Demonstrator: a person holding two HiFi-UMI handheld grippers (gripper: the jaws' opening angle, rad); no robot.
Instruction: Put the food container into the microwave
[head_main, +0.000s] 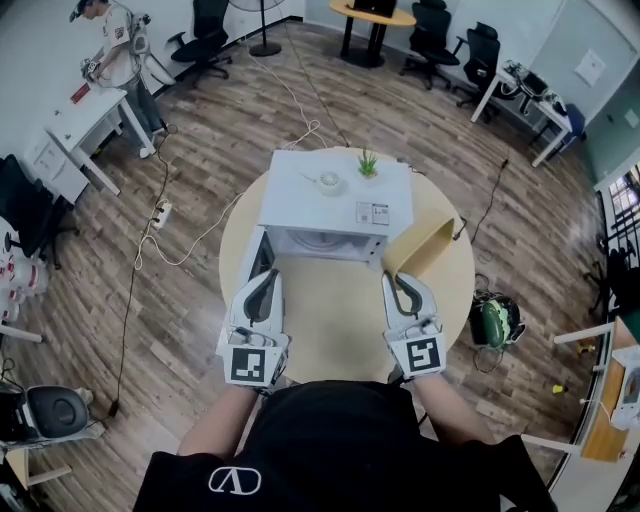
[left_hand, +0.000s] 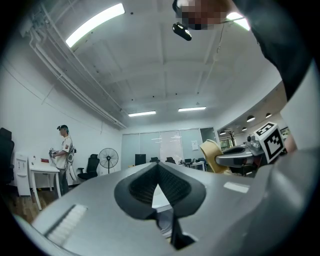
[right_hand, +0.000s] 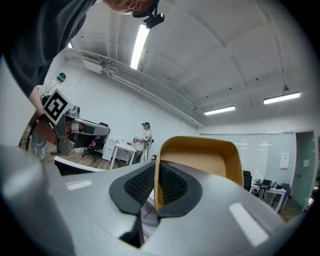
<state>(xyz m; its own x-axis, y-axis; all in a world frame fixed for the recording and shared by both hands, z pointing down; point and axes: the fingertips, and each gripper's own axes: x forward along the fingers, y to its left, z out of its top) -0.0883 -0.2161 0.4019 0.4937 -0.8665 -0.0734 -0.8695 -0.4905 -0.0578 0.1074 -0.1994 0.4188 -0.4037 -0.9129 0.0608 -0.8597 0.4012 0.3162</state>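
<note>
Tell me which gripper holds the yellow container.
The right gripper: its jaws pinch the rim of the food container; the left gripper is shut on nothing.

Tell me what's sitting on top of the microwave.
On the microwave, on its white top: a small green plant, a white dish beside it, and a printed label near the front edge. Whether the dish holds anything cannot be told.

Bright even light from ceiling strips (left_hand: 95, 22); soft shadows; fisheye bending at edges; corners vignetted dark.
</note>
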